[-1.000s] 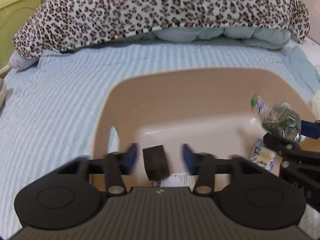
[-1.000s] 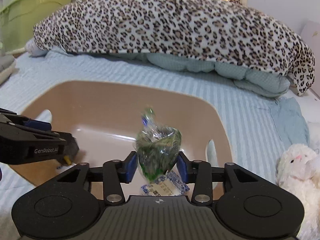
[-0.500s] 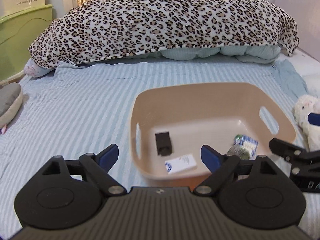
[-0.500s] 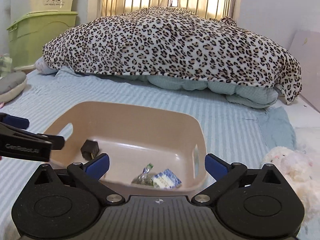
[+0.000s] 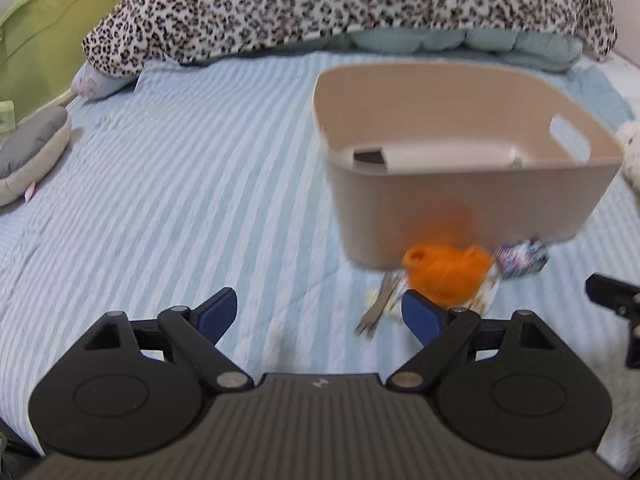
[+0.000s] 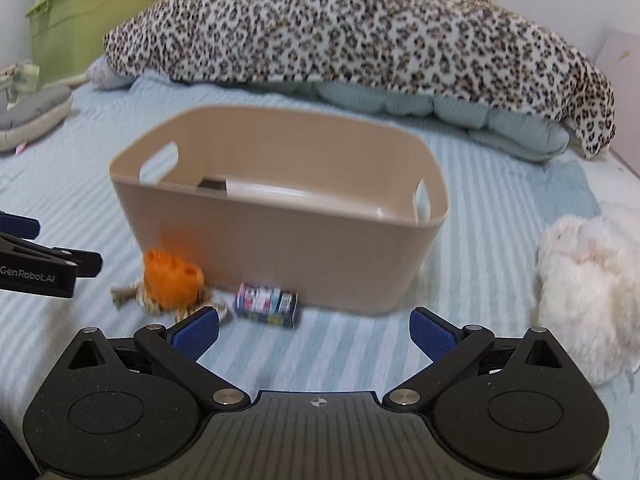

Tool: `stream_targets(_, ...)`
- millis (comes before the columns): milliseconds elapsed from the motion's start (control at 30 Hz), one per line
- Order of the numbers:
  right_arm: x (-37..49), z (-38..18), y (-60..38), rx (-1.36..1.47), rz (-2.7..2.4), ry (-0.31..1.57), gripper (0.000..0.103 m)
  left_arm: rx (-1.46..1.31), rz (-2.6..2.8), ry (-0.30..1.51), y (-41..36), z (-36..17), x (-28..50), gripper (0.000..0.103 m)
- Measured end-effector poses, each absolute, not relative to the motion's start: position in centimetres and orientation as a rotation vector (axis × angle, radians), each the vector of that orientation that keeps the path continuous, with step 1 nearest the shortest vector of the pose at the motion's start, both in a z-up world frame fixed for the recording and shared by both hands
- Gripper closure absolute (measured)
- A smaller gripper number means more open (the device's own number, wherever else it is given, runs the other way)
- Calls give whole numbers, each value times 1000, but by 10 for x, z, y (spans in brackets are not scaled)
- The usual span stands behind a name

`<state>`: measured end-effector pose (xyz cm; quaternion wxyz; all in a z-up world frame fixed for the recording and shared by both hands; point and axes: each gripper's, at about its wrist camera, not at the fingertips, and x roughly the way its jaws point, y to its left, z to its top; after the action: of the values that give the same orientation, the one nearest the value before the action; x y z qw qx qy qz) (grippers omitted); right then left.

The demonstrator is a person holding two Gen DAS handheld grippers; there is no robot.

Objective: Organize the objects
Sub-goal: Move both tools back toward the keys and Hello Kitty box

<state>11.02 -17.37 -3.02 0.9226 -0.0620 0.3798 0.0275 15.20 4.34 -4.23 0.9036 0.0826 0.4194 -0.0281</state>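
Fingers [image 6: 432, 332] of both grippers spread (empty), orange toy [image 6: 170, 280], small box [image 6: 267, 299] before bin [image 6: 276, 252]

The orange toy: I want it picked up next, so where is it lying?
The orange toy lies on the striped bedsheet against the beige bin's near wall, left of the small printed box.

left gripper [image 5: 318, 310] empty, spread | bin [image 5: 460, 208] | orange toy [image 5: 446, 274], blurred, possibly touching bin

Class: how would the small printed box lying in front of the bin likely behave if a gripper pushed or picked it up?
The box lies flat on the striped sheet, so it would probably slide, not roll. It looks like light cardboard, so a hard squeeze might dent it.
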Motion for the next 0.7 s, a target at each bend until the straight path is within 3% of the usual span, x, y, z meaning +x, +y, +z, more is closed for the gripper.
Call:
stream_targets(433,126,-85,-166,-174,40,903,0,165,-89,1000,75,-96,164,13)
stream_targets(700,141,-104,-167,-152,48,918,0,126,-135,1001,77,-100,176,13)
